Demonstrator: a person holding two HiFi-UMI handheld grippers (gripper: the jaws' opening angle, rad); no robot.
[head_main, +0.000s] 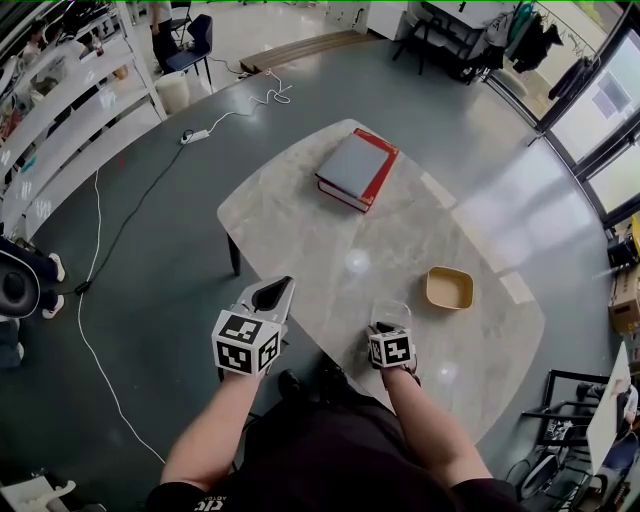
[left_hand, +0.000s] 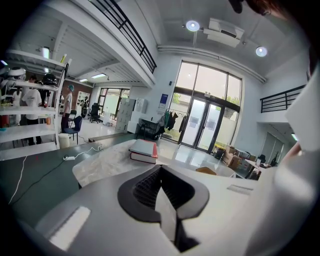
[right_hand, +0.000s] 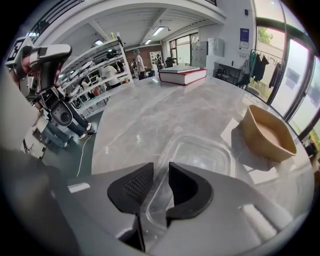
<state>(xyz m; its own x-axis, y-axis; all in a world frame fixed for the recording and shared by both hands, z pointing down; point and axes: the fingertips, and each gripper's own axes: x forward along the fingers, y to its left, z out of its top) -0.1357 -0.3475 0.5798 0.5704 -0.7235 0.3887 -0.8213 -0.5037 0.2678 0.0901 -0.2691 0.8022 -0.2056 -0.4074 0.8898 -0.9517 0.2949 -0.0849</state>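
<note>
The clear plastic tub (right_hand: 202, 155), light, thin and probably a bit flexy, is pinched at its 6 o'clock rim by the right tool (right_hand: 160, 172), while the left tool (left_hand: 160, 175) is pressed together on nothing.

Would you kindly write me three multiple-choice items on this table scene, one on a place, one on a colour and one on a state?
1. Where on the table does the book lie?
A) far end B) near edge C) middle
2. What colour is the bowl?
A) blue B) tan C) black
3. What is the right gripper doing?
A) open B) shut on nothing C) shut on the clear container
Answers: 1 A, it lies farthest from the person; 2 B, its walls show tan; 3 C, the right gripper view shows the jaws pinching the clear rim.
</note>
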